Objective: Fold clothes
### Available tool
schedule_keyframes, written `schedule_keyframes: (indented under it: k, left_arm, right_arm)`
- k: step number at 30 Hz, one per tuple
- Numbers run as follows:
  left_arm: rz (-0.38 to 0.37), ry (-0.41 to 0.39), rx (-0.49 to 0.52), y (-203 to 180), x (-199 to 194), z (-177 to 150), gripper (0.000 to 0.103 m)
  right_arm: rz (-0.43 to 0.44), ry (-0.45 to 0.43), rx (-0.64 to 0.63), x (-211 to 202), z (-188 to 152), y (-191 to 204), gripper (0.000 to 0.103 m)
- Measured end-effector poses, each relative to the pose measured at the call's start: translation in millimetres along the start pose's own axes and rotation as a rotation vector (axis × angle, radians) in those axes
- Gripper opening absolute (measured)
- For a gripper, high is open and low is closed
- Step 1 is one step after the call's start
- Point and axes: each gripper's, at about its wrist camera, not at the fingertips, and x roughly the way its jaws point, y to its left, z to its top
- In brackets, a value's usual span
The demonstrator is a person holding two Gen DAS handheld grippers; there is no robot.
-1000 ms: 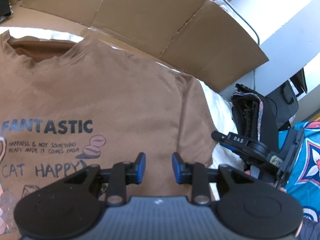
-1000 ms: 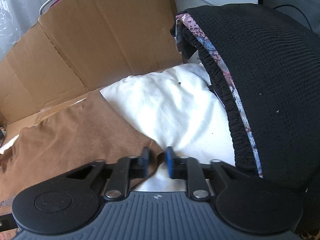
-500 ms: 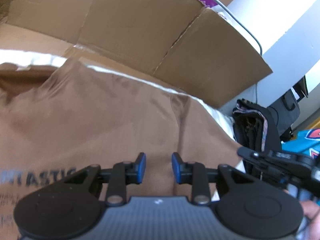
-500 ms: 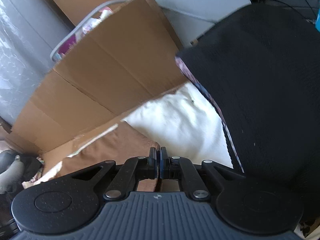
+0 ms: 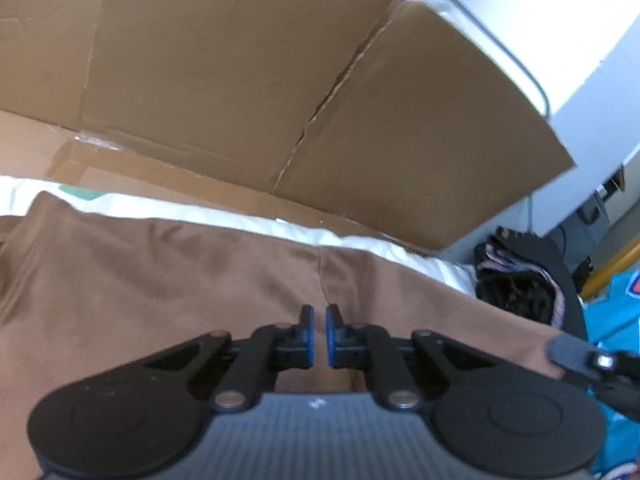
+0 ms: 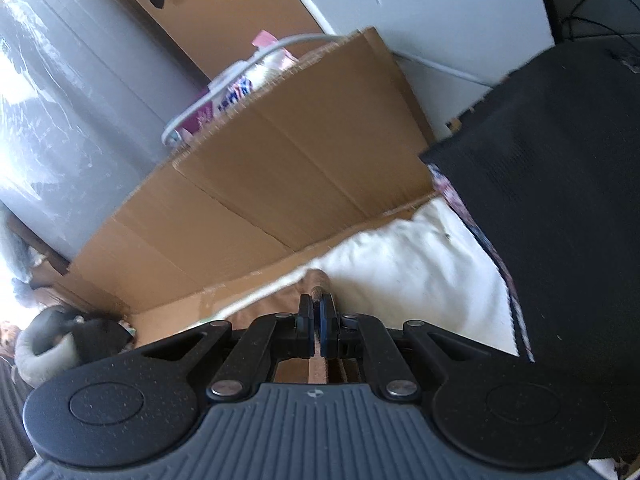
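A brown T-shirt [image 5: 160, 292] lies spread over a white sheet [image 5: 240, 220], its seam running down to my left gripper [image 5: 319, 336]. The left jaws are closing to a narrow slit with a pinch of the shirt's fabric between the blue pads [image 5: 308, 332]. In the right wrist view my right gripper [image 6: 319, 328] is shut on the edge of the shirt's brown sleeve [image 6: 316, 280], held up off the white sheet [image 6: 400, 272]. The right gripper's tip [image 5: 592, 360] also shows at the right edge of the left wrist view, at the sleeve's end.
Cardboard panels [image 5: 240, 80] stand behind the sheet. A black knitted garment [image 6: 560, 200] with a patterned hem is heaped at the right. Blue patterned cloth [image 5: 616, 320] lies at the far right. A grey wrapped cabinet [image 6: 60, 120] stands at the left.
The left gripper slid up the shirt past the printed text to the shoulder seam and closed. The right gripper shut on the sleeve edge and rose with it.
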Motion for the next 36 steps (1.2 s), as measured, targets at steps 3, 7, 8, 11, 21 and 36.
schedule_keyframes:
  k: [3, 7, 8, 11, 21, 36]
  left_arm:
    - [0.005, -0.005, 0.015, -6, 9, 7, 0.003]
    - [0.018, -0.015, 0.033, -13, 15, 17, 0.003]
    - [0.021, -0.022, 0.029, -14, 16, 20, 0.003]
    - [0.039, -0.048, 0.022, -14, 19, 28, 0.002]
    - [0.063, -0.012, -0.101, -2, 50, 24, 0.001]
    - [0.003, 0.037, -0.220, 23, 38, 27, 0.004]
  right_arm:
    - [0.019, -0.003, 0.004, -1, 7, 4, 0.000]
    - [0.040, 0.002, 0.028, -3, 12, 5, 0.000]
    - [0.045, 0.005, 0.034, -3, 13, 5, 0.000]
    - [0.060, 0.011, 0.053, -2, 15, 4, 0.000]
    - [0.115, 0.018, 0.078, 1, 20, 15, 0.000]
    - [0.178, 0.067, 0.068, 10, 11, 44, 0.000]
